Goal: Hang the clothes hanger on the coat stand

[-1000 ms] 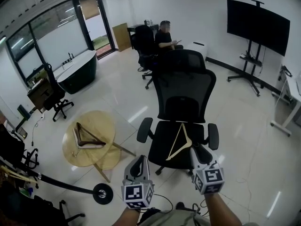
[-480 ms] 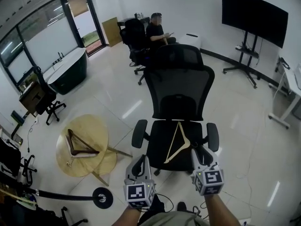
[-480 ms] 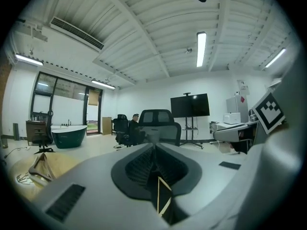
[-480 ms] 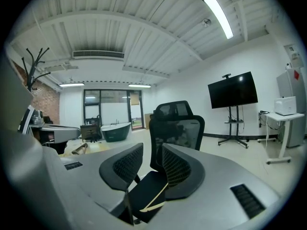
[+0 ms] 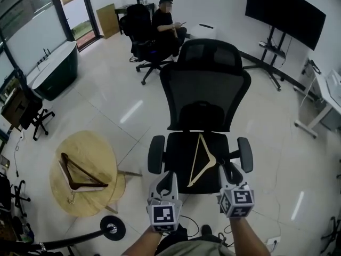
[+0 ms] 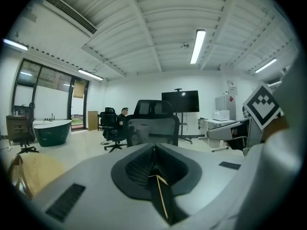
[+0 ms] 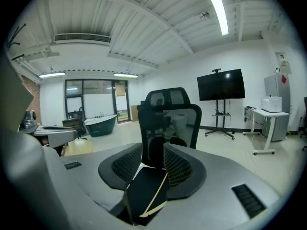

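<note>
Here, a pale triangular wooden hanger [image 5: 195, 159] lies on the chair [image 5: 178, 156]

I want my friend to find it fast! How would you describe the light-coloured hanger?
Look for the big black office chair in the middle of the room. The pale wooden hanger lies flat on its seat. The other hanger, on the round wooden table to the left, is dark brown.

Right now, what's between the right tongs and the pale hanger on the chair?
Only bare black seat separates the right tongs from the pale hanger, per the head view; jaws just opening, empty.
</note>
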